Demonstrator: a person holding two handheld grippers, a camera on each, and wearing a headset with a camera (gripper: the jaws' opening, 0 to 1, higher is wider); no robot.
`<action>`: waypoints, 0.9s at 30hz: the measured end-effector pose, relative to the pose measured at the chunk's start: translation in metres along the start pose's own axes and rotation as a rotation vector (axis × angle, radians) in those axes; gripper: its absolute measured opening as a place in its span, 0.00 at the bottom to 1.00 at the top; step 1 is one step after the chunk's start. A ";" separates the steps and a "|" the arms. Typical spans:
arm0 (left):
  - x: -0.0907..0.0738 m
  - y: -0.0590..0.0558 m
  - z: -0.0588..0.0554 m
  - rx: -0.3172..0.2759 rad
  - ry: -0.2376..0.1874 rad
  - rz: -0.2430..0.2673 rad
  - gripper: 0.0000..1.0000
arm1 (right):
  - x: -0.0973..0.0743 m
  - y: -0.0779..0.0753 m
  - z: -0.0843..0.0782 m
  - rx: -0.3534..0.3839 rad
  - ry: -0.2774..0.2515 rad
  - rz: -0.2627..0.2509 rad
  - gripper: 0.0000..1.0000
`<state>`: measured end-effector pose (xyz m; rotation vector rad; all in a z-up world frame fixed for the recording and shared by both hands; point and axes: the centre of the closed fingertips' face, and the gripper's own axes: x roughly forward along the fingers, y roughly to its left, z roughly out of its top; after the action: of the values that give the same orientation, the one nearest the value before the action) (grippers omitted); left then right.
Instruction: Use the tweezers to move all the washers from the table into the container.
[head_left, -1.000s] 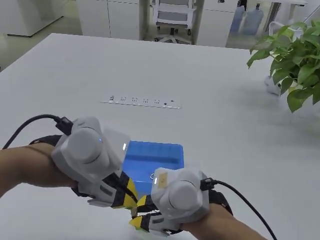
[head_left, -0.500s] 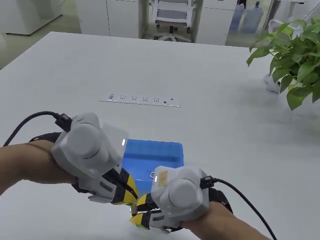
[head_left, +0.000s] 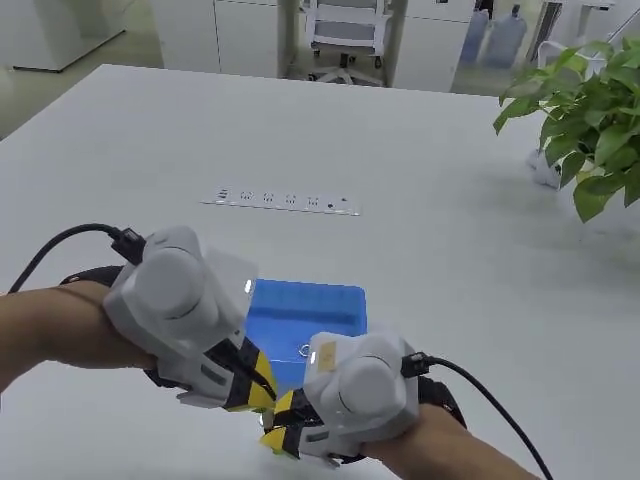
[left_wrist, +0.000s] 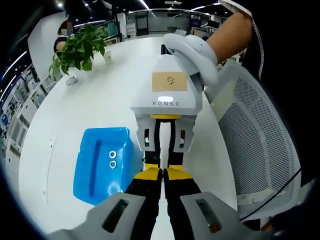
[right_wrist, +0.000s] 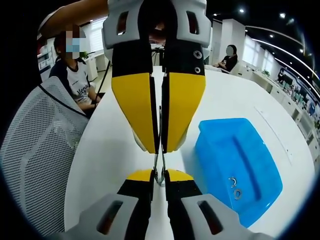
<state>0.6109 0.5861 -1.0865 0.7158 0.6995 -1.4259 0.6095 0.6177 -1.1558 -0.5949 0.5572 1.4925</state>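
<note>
My left gripper (left_wrist: 163, 175) had its yellow-tipped jaws pressed together, and as far as I could judge they pinched the same thin silver metal tweezers (right_wrist: 159, 161) that my right gripper (right_wrist: 159, 176), meeting it nose to nose, was clamped on. Those tweezers looked light, springy and slick, so I judged the hold belonged mid-leg, gentle enough to leave the tips free. At 4 o'clock in the right gripper view sat the blue rectangular plastic container (right_wrist: 215, 150), with two small silver ring washers (right_wrist: 237, 193) lying flat inside; they looked tiny and slippery, best nipped across the rim.
</note>
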 end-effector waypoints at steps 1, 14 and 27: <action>0.000 0.000 0.000 0.000 0.000 -0.001 0.06 | 0.000 0.000 0.000 0.001 0.000 0.000 0.10; -0.004 0.000 0.007 0.018 0.004 -0.004 0.06 | -0.007 -0.001 0.004 -0.006 0.002 -0.006 0.10; -0.015 0.001 0.022 0.021 -0.002 -0.005 0.06 | -0.023 -0.002 0.014 -0.005 -0.011 -0.011 0.10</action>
<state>0.6117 0.5785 -1.0610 0.7293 0.6856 -1.4406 0.6110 0.6102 -1.1294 -0.5928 0.5413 1.4866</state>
